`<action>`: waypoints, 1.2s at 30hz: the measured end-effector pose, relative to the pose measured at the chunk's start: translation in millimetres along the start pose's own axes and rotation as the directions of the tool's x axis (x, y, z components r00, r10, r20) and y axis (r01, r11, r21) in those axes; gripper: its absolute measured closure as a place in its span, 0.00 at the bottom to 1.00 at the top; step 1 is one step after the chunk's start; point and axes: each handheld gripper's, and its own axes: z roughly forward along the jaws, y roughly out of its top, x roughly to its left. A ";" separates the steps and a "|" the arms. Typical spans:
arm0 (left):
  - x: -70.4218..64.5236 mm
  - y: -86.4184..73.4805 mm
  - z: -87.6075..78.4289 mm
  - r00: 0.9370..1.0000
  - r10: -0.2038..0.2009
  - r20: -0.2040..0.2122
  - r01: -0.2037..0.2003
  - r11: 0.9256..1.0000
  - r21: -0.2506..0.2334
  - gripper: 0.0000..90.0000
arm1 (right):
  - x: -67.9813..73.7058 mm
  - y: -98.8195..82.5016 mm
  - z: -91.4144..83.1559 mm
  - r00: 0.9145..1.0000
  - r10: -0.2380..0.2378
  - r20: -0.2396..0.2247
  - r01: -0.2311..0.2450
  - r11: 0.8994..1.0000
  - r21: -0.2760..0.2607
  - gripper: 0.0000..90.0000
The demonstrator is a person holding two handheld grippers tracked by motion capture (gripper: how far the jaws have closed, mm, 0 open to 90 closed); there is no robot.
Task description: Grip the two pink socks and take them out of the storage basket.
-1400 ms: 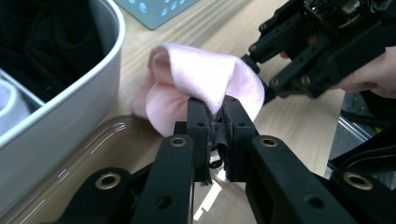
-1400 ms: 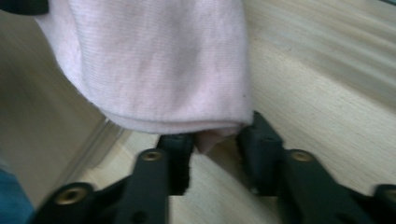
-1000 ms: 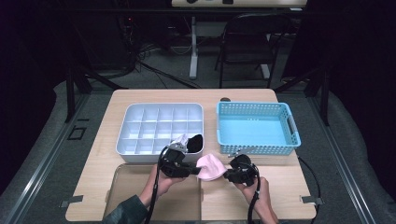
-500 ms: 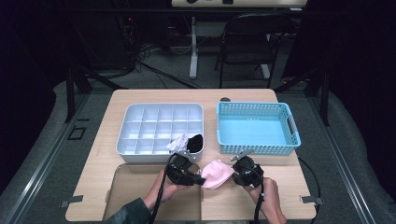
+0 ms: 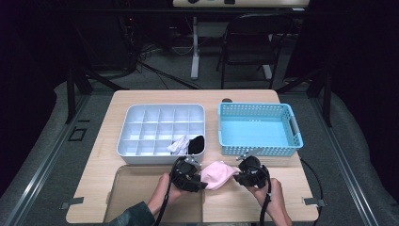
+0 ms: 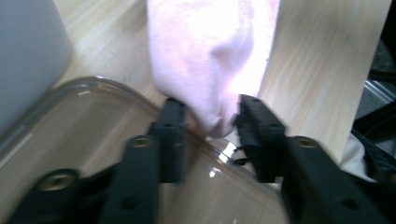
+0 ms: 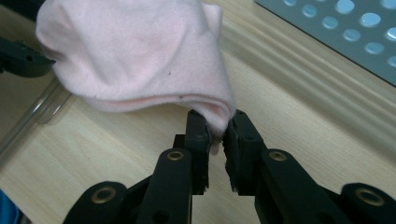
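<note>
Pink sock (image 5: 217,174): bunched, slung just above the desk (image 5: 141,99) between both tools, in front of the white divided tray (image 5: 141,141) and the blue basket (image 5: 259,149). Right tool (image 7: 216,133) clenched on one end, anchoring it. Left tool (image 6: 210,122) has just been opening; its jaws flank the other end over the clear lid (image 6: 70,140), apparently releasing to regrip for folding.

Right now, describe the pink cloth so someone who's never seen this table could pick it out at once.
Start at the wooden table, and find the blue basket on its right half. Just in front of the basket's near left corner lies a small pink cloth between the two hand-held grippers. It is the only pink thing; the white cloth and black cloth sit inside the grey divided tray.
</note>
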 end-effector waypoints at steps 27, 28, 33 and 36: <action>-27.4 5.6 13.9 0.954 0.246 -0.169 -0.247 0.969 0.012 0.40 | -19.5 -2.0 -2.4 0.981 0.140 -0.136 -0.144 0.989 -0.024 0.84; -29.6 6.7 17.7 0.951 0.260 -0.169 -0.260 0.965 0.020 0.40 | -19.3 -2.1 -1.8 0.981 0.142 -0.136 -0.147 0.989 -0.024 0.84; -37.7 9.5 33.2 0.926 0.326 -0.190 -0.316 0.945 0.082 0.46 | -19.3 -2.3 2.3 0.977 0.157 -0.142 -0.161 0.987 -0.015 0.83; -37.1 9.6 37.3 0.916 0.343 -0.208 -0.327 0.939 0.108 0.51 | -20.6 -2.4 4.8 0.975 0.167 -0.147 -0.171 0.985 -0.013 0.83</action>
